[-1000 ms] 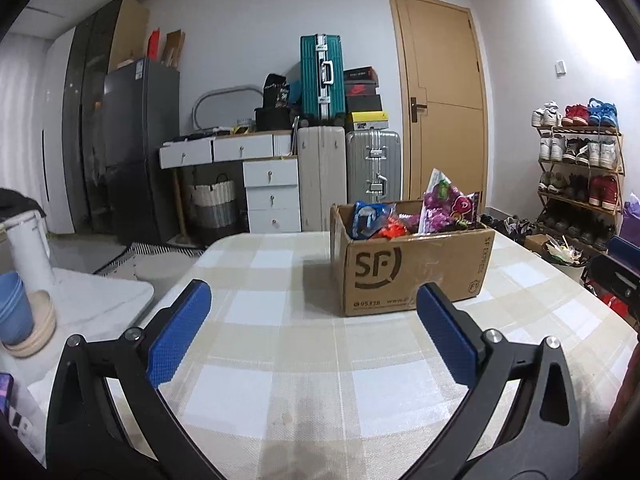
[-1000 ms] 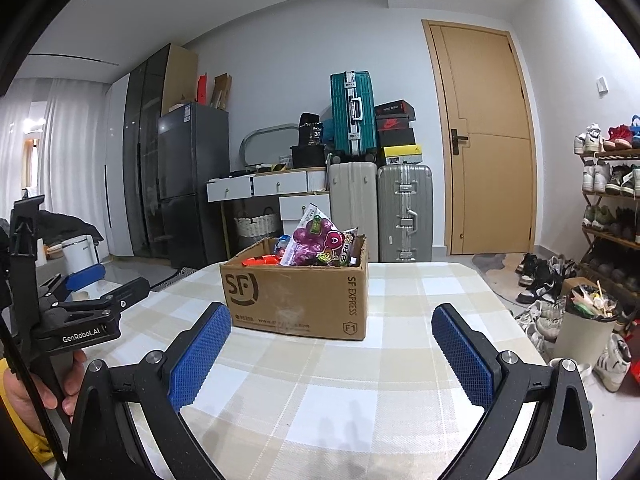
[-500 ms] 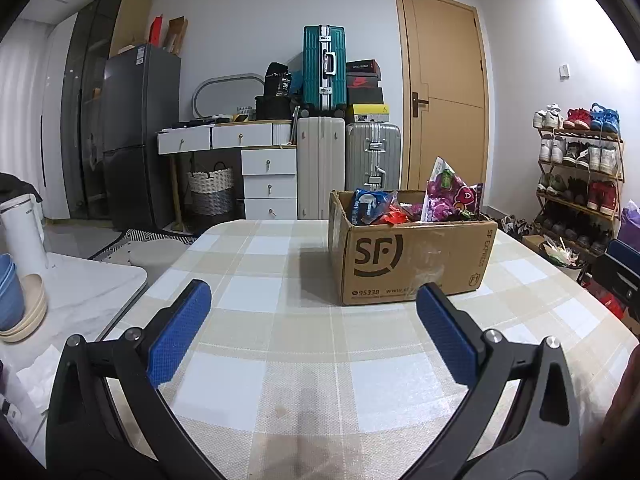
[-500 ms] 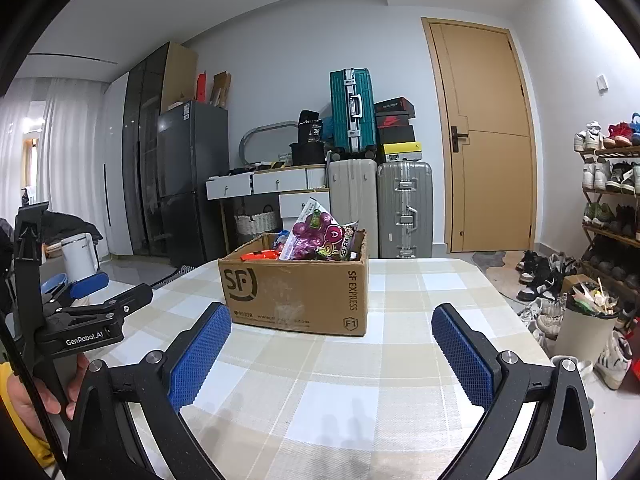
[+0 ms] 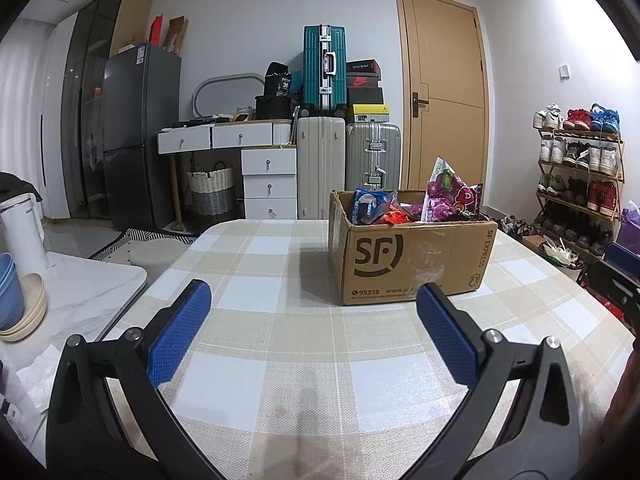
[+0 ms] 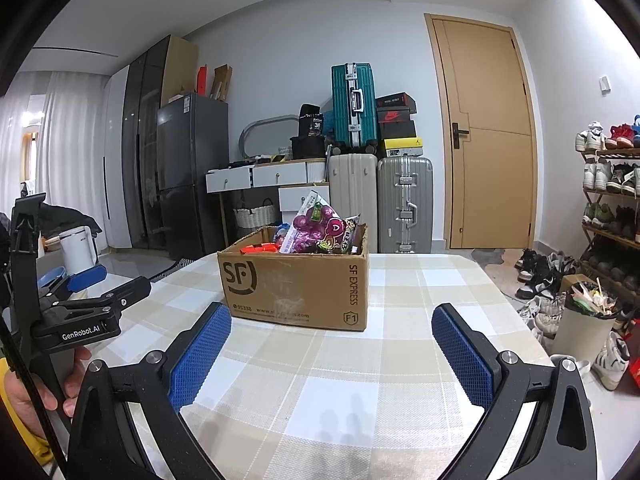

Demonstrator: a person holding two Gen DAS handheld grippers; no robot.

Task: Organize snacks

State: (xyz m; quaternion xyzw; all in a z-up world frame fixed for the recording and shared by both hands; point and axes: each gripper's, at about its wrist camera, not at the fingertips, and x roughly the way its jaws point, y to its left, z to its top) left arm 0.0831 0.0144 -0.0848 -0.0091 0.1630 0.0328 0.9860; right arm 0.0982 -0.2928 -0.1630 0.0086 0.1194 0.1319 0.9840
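Observation:
A brown SF cardboard box [image 5: 412, 260] stands open on the checked tablecloth [image 5: 280, 344], filled with snack packs: a purple bag [image 5: 450, 200], a blue pack [image 5: 366, 206] and a red one [image 5: 390, 216]. The box also shows in the right wrist view [image 6: 296, 284] with the purple bag [image 6: 318, 228] sticking up. My left gripper [image 5: 314, 332] is open and empty, short of the box. My right gripper [image 6: 332, 354] is open and empty, also short of the box. The left gripper body [image 6: 80, 316] shows at the left of the right wrist view.
A white side table [image 5: 84, 296] at the left holds stacked bowls [image 5: 16, 304] and a white kettle [image 5: 22, 232]. A bin [image 6: 584, 324] and shoe rack [image 5: 580, 176] stand right of the table. Suitcases [image 5: 324, 68], drawers and a door are behind.
The left view has tilted up and moved slightly nearer the box. The right gripper has barely moved. Both stay open.

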